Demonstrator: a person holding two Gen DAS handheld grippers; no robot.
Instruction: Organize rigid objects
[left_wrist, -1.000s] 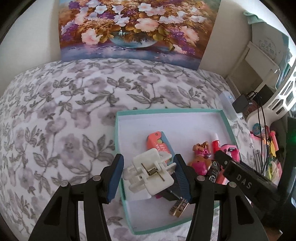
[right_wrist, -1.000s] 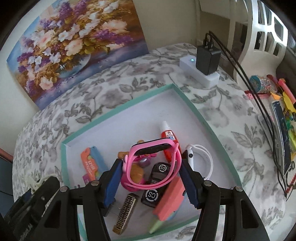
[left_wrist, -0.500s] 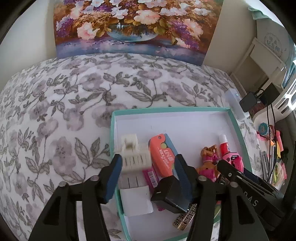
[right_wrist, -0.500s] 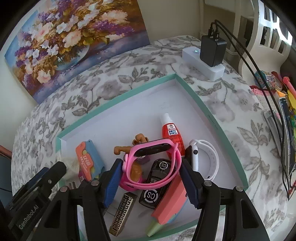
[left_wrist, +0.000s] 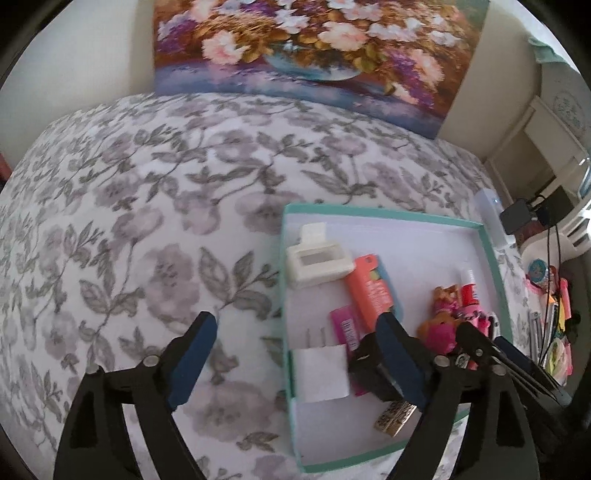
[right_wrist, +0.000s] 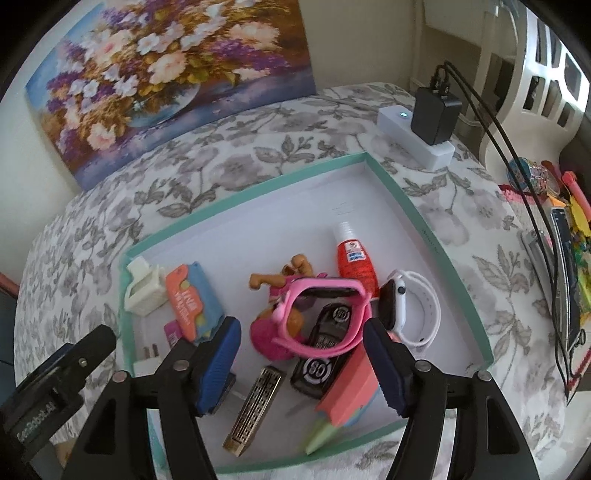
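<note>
A teal-rimmed tray (left_wrist: 388, 218) holds the sorted items. A white plastic clip (left_wrist: 317, 264) lies free in its far left corner, beside an orange case (left_wrist: 369, 291). My left gripper (left_wrist: 293, 325) hangs over the tray's left edge, jaws opening wide with nothing between them. In the right wrist view a pink watch (right_wrist: 321, 317) rests tilted on a pink toy and a black toy car (right_wrist: 325, 350). My right gripper (right_wrist: 301, 332) is just above it, jaws opening, the left pad clear of the strap. A white watch (right_wrist: 413, 306), a red bottle (right_wrist: 354, 254) and a gold harmonica (right_wrist: 255, 410) lie nearby.
The tray sits on a floral cloth (left_wrist: 147, 221). A white power strip with a black adapter (right_wrist: 432, 114) and cables stands past the tray's far right corner. Pens and stationery (right_wrist: 569, 221) crowd the right side. A flower painting (right_wrist: 166, 74) leans on the back wall.
The left gripper let go of the white clip, which now lies in the tray's far left corner, and its jaws spread wide. The right jaws widened and the pink watch settled onto the toys.
</note>
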